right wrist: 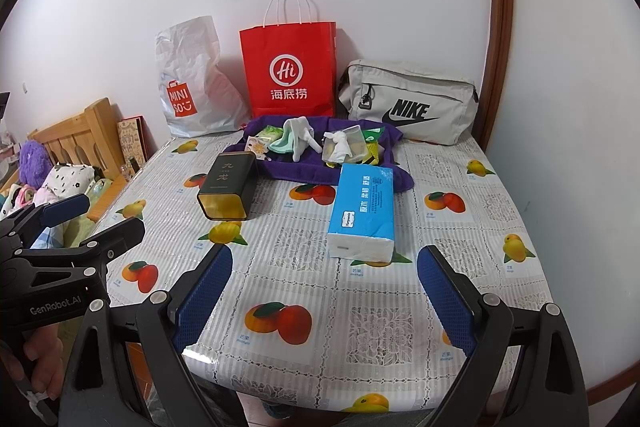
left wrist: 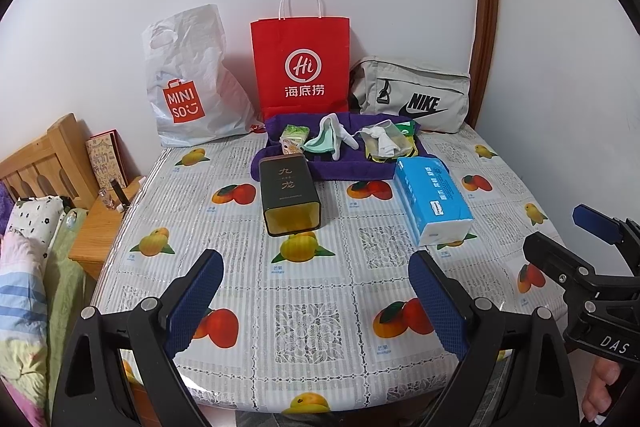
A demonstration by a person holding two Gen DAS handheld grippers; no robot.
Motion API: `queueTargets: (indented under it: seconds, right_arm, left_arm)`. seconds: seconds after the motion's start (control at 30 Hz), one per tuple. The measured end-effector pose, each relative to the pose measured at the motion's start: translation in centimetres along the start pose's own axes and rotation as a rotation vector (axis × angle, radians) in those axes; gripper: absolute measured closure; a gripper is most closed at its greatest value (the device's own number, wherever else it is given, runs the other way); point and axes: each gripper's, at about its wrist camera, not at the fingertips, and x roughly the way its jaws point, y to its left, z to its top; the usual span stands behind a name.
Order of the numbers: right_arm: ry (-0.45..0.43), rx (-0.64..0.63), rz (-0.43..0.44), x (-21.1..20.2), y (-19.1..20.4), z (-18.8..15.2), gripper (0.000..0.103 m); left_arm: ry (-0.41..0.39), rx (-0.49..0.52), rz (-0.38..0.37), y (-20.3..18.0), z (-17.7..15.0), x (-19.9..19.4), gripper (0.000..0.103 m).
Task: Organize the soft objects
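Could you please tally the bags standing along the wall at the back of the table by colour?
White: 1, the Miniso plastic bag
Red: 1, the Hi paper bag
Grey: 1, the Nike bag
Total: 3 bags

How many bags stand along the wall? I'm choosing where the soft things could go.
3: the white Miniso plastic bag at left, the red paper bag in the middle, the grey Nike bag at right. None looks hidden behind them.
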Motion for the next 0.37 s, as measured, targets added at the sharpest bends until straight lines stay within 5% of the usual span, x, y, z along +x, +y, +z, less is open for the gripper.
queueTargets:
  seconds: [0.37]
  right_arm:
    - [0.000, -0.001, 0.001, 0.01, -0.04, -0.01, 0.010]
  left_arm:
    - [-0.003, 0.000, 0.000, 0.07, -0.05, -0.02, 0.009]
